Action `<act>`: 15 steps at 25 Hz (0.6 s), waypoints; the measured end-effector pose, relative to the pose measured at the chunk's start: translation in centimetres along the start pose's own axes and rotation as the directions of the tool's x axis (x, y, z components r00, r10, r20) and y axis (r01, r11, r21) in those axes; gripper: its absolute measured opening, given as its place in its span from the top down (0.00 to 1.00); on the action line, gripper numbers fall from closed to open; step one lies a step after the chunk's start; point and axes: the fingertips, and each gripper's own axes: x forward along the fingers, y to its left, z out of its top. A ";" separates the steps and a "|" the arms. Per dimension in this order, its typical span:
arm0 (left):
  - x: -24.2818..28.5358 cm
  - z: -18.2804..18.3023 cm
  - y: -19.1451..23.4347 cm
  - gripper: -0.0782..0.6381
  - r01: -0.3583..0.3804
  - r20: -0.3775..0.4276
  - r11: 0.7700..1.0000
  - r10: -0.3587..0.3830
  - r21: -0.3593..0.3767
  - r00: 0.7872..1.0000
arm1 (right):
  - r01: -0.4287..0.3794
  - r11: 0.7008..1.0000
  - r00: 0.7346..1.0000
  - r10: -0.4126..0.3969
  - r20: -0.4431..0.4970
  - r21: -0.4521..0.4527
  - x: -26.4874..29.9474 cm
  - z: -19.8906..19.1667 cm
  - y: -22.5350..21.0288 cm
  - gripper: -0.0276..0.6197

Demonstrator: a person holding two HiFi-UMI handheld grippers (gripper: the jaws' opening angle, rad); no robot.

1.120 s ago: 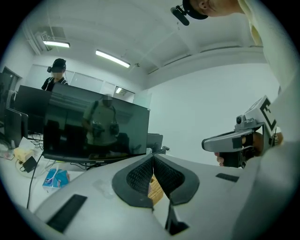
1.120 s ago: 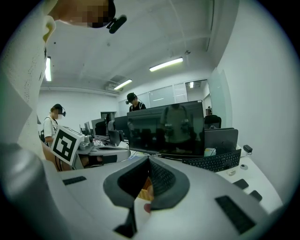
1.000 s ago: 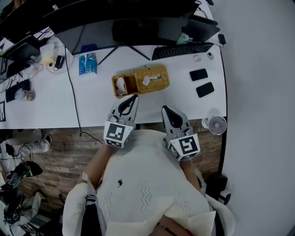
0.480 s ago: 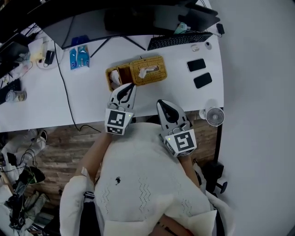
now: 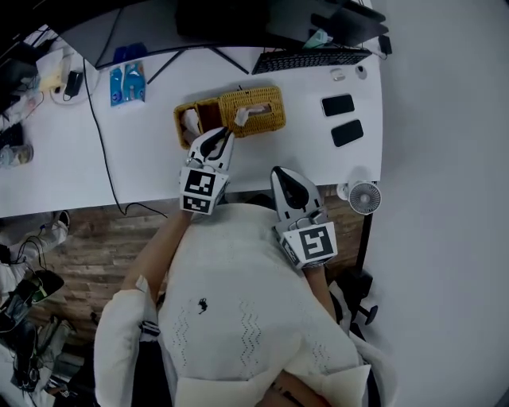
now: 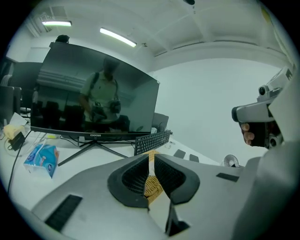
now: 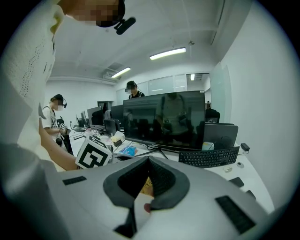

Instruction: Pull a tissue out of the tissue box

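A woven wicker tissue box (image 5: 262, 110) lies on the white desk (image 5: 143, 171), with a white tissue (image 5: 245, 114) poking from its top slot. A lower open compartment (image 5: 191, 125) on its left holds something white. My left gripper (image 5: 225, 133) is shut, with its tips at the box's near edge, just left of the tissue. In the left gripper view its jaws (image 6: 151, 158) stand close together, with wicker (image 6: 152, 186) showing between them. My right gripper (image 5: 280, 172) is shut and empty, nearer the desk's front edge and short of the box; its jaws (image 7: 148, 160) also frame wicker (image 7: 146, 185).
Behind the box are a monitor (image 5: 231, 20) on a stand and a black keyboard (image 5: 310, 58). Two phones (image 5: 338, 104) (image 5: 347, 133) lie to the right, and a small fan (image 5: 364, 196) sits off the desk's corner. Blue packs (image 5: 127, 83) and a black cable (image 5: 99, 143) are at the left.
Both grippers have moved forward toward the box. The left one went from the desk's front edge up to the box's near side. Neither has taken hold of anything.
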 end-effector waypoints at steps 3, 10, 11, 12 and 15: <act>1.1 -0.6 0.2 0.86 0.001 -0.031 1.000 -0.002 -0.024 1.000 | 0.003 1.000 1.000 -0.003 -0.011 0.016 0.2 -0.5 -0.5 0.96; 3.2 -1.7 0.5 0.74 -0.010 -0.087 0.998 0.004 -0.062 0.996 | 0.022 0.999 0.999 -0.020 -0.034 0.042 0.2 -1.3 -1.5 0.96; 3.5 -2.1 0.6 0.74 -0.016 -0.101 0.997 0.008 -0.071 0.995 | 0.022 0.999 0.999 -0.021 -0.037 0.042 0.2 -1.5 -1.6 0.96; 3.8 -2.4 0.8 0.74 -0.024 -0.115 0.997 0.015 -0.080 0.993 | 0.023 0.999 0.999 -0.021 -0.040 0.044 0.2 -1.6 -1.7 0.96; 4.7 -3.2 1.3 0.74 -0.049 -0.149 0.992 0.031 -0.119 0.988 | 0.025 0.998 0.999 -0.022 -0.049 0.051 0.2 -2.1 -1.9 0.96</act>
